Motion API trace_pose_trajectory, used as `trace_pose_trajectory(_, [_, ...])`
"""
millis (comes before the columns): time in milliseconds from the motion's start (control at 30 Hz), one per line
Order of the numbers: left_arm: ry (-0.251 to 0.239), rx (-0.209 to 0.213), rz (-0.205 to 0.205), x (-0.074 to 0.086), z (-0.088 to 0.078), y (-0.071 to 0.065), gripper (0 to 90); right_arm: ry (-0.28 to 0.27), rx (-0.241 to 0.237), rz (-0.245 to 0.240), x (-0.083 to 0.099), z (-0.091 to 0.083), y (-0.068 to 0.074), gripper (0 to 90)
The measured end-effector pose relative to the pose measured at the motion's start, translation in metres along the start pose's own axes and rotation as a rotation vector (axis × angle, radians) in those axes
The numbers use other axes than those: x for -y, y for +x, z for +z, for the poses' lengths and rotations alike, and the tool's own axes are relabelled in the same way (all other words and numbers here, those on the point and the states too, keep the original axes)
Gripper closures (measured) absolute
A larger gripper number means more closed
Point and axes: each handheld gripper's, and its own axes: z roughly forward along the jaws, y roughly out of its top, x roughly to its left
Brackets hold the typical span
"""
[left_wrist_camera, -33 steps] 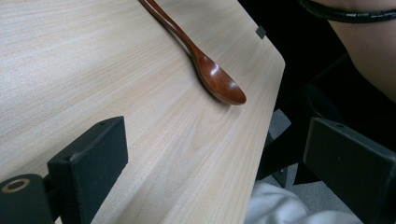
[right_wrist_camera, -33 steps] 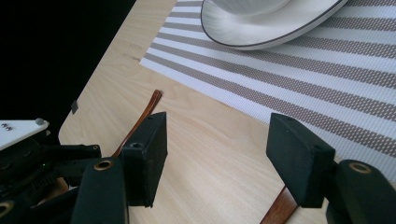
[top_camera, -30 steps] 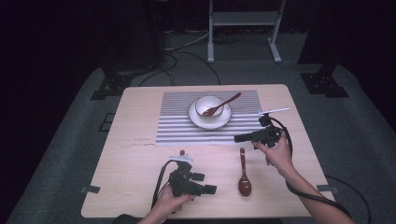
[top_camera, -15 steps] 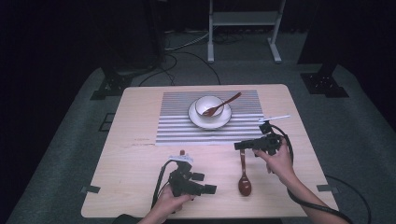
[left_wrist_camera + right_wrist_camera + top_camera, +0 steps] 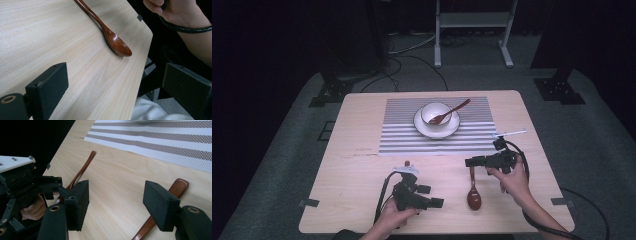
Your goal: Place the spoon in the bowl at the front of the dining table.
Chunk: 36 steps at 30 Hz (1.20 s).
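Glossy wooden spoon [image 5: 473, 192], pale grained table [image 5: 362, 170], striped woven placemat [image 5: 402, 140]

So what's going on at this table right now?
A person holds a gripper in each hand at a wooden table. The right gripper, jaws open, hangs just above the handle of a brown spoon lying on the bare wood, not gripping it yet. The left gripper rests near the front edge, open and empty. Farther back, a second spoon sits in a white bowl on a striped mat.
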Motion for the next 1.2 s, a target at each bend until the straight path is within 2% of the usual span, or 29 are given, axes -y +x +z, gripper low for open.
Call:
trace_pose_trajectory(800, [-0.003,-0.003,0.004,0.0,0.0,0.0,5.2,-0.026,-0.032,0.043,0.034,-0.009,-0.008,36.0])
trace_pose_trajectory(833, [-0.002,-0.003,0.004,0.0,0.0,0.0,5.2,-0.034,-0.046,0.052,0.039,-0.01,-0.009,36.0])
trace_pose_trajectory(967, [0.002,-0.004,0.006,0.0,0.001,0.0,5.2,-0.048,-0.05,0.054,0.046,-0.012,-0.01,36.0])
trace_pose_trajectory(1100, [0.003,-0.003,0.009,0.0,0.001,0.0,5.2,-0.11,-0.086,0.061,0.061,-0.015,-0.013,35.5])
trace_pose_trajectory(1200, [0.0,-0.002,0.004,-0.001,0.002,0.001,5.3,-0.12,-0.096,0.076,0.068,-0.014,-0.018,35.2])
